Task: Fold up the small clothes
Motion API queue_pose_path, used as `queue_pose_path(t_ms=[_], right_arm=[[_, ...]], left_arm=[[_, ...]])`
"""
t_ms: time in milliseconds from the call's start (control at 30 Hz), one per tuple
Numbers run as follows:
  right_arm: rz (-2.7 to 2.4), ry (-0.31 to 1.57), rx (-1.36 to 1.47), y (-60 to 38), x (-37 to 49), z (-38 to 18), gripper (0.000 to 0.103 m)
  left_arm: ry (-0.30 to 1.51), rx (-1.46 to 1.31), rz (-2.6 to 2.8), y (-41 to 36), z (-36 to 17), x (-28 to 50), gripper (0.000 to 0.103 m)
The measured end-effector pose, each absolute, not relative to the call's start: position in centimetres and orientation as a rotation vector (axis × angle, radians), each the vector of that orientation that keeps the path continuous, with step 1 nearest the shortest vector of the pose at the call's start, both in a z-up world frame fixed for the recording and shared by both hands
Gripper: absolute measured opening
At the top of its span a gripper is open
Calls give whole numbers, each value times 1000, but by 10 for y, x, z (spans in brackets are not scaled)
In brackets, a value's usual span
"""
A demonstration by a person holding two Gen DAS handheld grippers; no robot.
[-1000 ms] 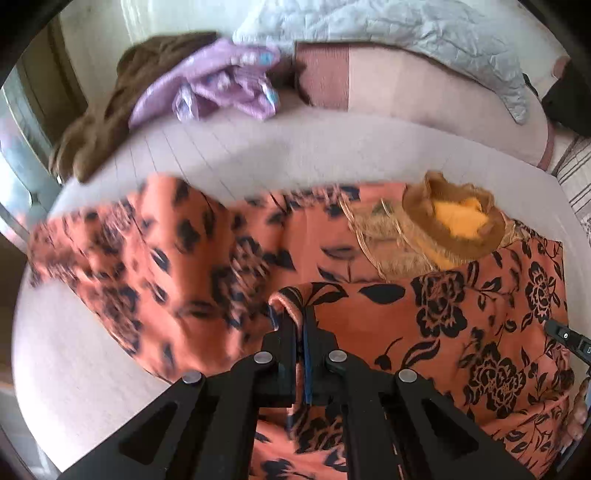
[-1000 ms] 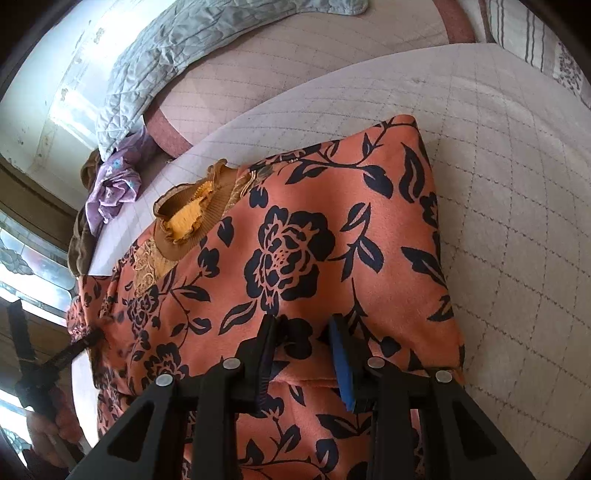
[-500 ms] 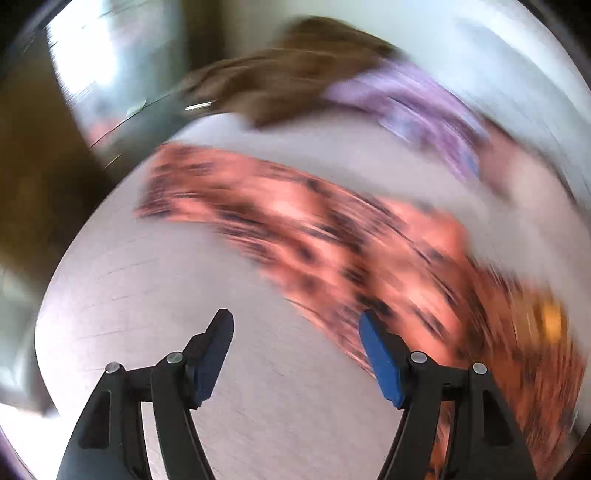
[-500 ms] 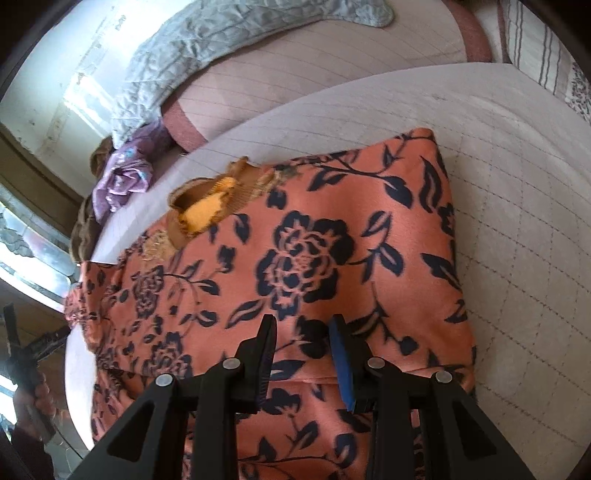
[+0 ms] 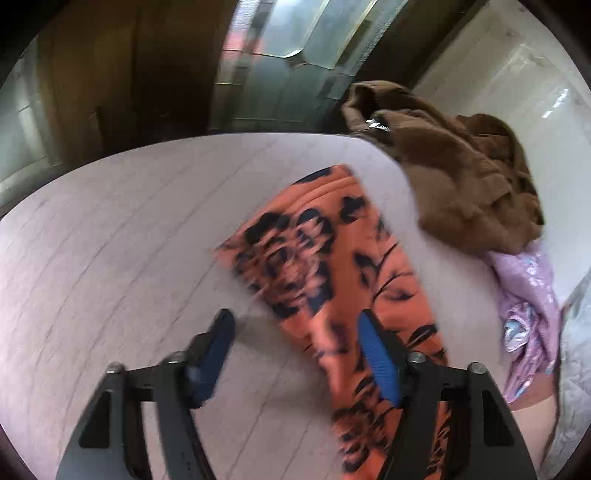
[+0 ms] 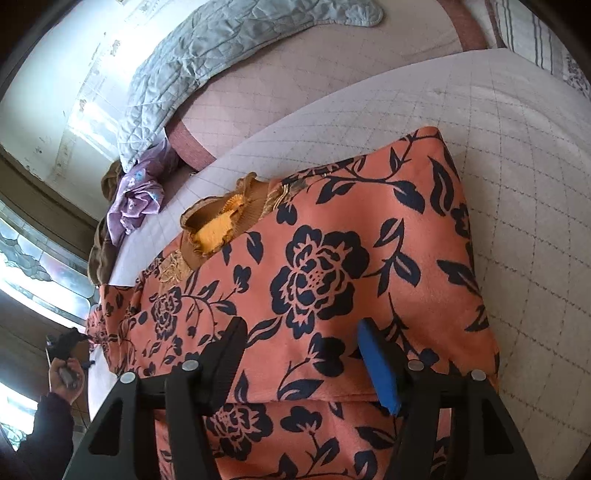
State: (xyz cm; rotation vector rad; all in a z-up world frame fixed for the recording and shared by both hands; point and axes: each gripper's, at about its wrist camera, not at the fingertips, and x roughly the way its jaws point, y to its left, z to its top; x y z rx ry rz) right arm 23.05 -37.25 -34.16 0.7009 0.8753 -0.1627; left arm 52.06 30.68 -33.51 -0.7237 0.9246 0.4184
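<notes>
An orange garment with a dark floral print [image 6: 332,266] lies on the pale quilted bed [image 6: 517,155], its right side folded over. Its brown and yellow collar [image 6: 218,225] points toward the pillows. My right gripper [image 6: 301,347] is open, its jaws wide, just above the garment's near fold. In the left wrist view a loose sleeve of the garment [image 5: 332,258] stretches across the bed [image 5: 110,258]. My left gripper [image 5: 295,336] is open and empty above the sleeve's edge. It shows small in the right wrist view [image 6: 64,343] at the bed's left edge.
A brown fleece garment [image 5: 461,173] and a lilac garment [image 5: 528,295] lie piled at the bed's far corner. A grey quilted pillow [image 6: 221,48] and a pink bolster [image 6: 295,92] lie at the head. A striped pillow [image 6: 528,33] is at the right.
My left gripper let go of the garment's fold, opened and swung left to the loose sleeve. My right gripper opened wider and stayed over the near fold.
</notes>
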Motion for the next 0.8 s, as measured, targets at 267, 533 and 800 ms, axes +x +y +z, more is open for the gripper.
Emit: queue_pose_path(t_ms=[267, 533, 800], right_arm=[[-219, 815, 602, -371, 231, -327, 54], [-257, 663, 688, -401, 199, -290, 54], [-280, 583, 734, -432, 159, -270, 54]], left_arm=[[882, -497, 325, 258, -276, 511, 6], [742, -222, -32, 108, -142, 454, 5], [710, 92, -467, -122, -103, 353, 5]])
